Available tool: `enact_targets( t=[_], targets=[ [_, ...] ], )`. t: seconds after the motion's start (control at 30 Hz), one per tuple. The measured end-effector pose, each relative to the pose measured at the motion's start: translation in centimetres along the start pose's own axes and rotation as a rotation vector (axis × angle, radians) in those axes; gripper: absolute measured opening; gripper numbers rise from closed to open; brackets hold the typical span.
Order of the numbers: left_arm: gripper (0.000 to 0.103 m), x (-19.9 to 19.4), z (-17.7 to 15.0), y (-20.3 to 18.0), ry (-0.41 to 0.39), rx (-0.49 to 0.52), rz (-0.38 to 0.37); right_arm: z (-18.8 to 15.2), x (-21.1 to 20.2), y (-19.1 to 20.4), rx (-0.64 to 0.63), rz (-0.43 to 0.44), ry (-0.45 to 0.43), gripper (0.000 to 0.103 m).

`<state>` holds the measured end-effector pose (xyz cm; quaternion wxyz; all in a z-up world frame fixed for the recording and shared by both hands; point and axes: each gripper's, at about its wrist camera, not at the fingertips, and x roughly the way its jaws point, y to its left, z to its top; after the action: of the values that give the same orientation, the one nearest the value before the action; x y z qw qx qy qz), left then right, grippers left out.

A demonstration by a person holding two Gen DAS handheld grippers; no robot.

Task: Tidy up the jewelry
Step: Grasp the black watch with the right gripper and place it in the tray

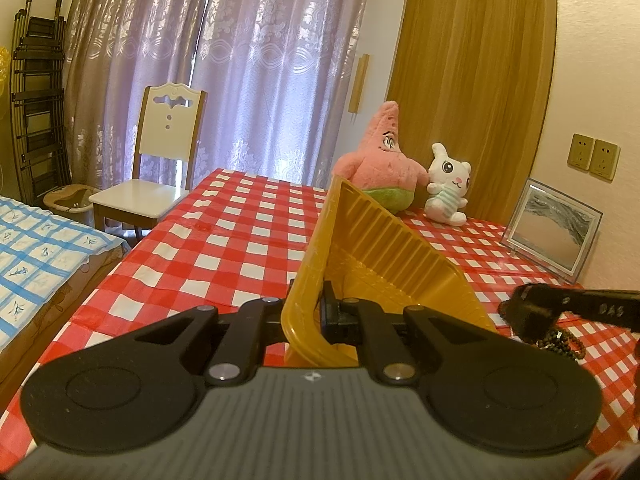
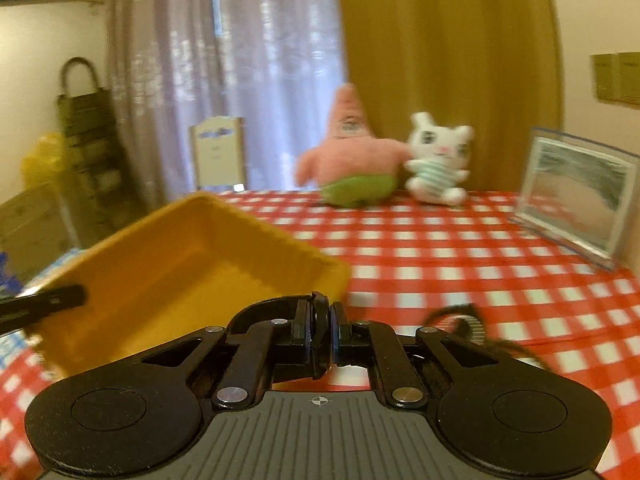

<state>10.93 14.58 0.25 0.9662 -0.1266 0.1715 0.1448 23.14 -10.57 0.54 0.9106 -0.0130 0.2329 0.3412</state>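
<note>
My left gripper (image 1: 308, 316) is shut on the rim of a yellow plastic basket (image 1: 384, 248) and holds it tilted up over the red checked table. The basket also shows in the right wrist view (image 2: 192, 264), tilted, with the left gripper's finger at its left edge. My right gripper (image 2: 326, 332) is shut on a dark bead bracelet (image 2: 460, 320) that trails to its right. In the left wrist view the right gripper (image 1: 520, 312) sits at the right, with the dark beads (image 1: 560, 344) hanging under it.
A pink starfish plush (image 1: 380, 160) and a white bunny plush (image 1: 446, 186) stand at the table's far side. A framed picture (image 1: 554, 228) leans on the wall at right. A chair (image 1: 148, 184) and a bed (image 1: 40, 248) are to the left.
</note>
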Motion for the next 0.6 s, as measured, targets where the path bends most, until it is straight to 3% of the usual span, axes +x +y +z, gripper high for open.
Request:
enact_targets(
  t=[0.33, 0.6],
  targets=[
    [0.007, -0.1, 0.0, -0.1, -0.002, 0.0, -0.003, -2.3, 4.2, 3.4, -0.042, 0.055, 0.074, 0.009],
    [0.007, -0.3, -0.1, -0.1, 0.002, 0.0, 0.001, -2.3, 2.8, 3.2, -0.005, 0.078, 0.05, 0.012]
  ],
)
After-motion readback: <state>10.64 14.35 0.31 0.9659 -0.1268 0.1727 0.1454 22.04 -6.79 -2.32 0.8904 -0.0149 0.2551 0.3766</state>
